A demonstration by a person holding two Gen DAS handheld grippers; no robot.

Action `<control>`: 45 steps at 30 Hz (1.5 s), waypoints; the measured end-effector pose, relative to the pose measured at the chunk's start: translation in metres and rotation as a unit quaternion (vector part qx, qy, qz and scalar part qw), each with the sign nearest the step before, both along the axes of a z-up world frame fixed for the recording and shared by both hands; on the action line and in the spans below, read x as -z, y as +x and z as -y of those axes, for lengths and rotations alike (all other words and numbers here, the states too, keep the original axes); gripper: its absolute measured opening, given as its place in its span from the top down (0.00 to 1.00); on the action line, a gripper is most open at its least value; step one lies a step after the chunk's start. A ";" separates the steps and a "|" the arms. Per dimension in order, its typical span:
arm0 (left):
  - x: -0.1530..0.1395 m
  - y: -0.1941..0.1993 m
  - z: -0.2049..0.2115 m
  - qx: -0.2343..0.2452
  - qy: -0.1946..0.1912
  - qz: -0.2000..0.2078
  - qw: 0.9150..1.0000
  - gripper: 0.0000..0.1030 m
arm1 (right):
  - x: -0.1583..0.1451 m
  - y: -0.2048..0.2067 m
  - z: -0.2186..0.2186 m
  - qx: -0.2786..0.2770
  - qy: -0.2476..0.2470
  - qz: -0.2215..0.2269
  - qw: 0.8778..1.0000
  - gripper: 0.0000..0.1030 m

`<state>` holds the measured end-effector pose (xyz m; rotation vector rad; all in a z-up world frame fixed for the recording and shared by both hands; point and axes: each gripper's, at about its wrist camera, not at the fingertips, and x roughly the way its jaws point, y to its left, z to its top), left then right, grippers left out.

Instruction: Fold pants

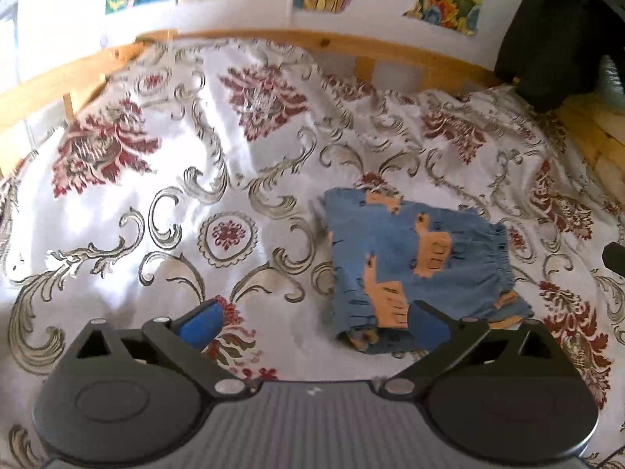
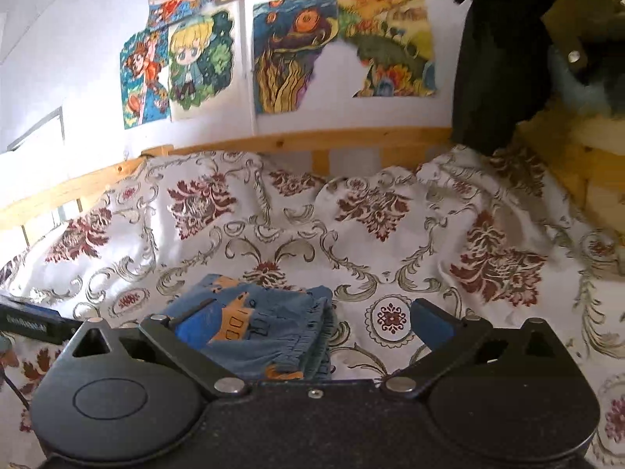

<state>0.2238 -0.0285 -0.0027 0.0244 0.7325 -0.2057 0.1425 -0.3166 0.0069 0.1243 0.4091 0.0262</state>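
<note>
The left gripper [image 1: 316,322] stood wide open above the bed and held nothing; its two black fingers ended in blue pads [image 1: 203,322], and the right-hand pad was in front of the near edge of the pants [image 1: 418,265], though contact could not be told. The right gripper [image 2: 312,326] was also spread wide and empty, with its left finger over the pants [image 2: 269,332] in the picture and its right finger over the bare bedspread [image 2: 390,234].

The pants were small and of soft blue cloth, printed with orange shapes. They lay folded into a thick, nearly square packet, with the gathered elastic waistband [image 1: 502,254] on one side and layered edges at the near end. They rested on the bedspread [image 1: 156,179], to the right of its middle in the left wrist view.

The bedspread was a white woven fabric with dark red flowers and grey-green scrolls, and it showed many wrinkles. A pale wooden rail [image 2: 273,142] ran behind the bed. Colourful drawings [image 2: 203,58] with torn edges hung on the white wall, and a dark garment [image 2: 500,70] hung at the right.
</note>
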 end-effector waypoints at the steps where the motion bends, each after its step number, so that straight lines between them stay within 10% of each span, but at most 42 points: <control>1: -0.001 -0.007 0.003 0.001 -0.003 0.008 1.000 0.00 | -0.002 -0.005 -0.002 0.002 0.001 0.004 1.000 0.01; 12: -0.006 -0.053 0.022 -0.044 -0.032 0.024 0.998 0.00 | 0.002 -0.054 -0.012 0.018 0.009 -0.002 1.000 0.01; 34: 0.007 -0.115 0.032 0.025 0.068 0.074 0.995 0.00 | 0.018 -0.084 -0.028 0.018 0.043 -0.064 0.997 0.01; 45: 0.013 -0.113 0.019 0.003 0.049 0.050 0.998 0.00 | 0.019 -0.084 -0.041 -0.016 0.020 -0.061 0.998 0.01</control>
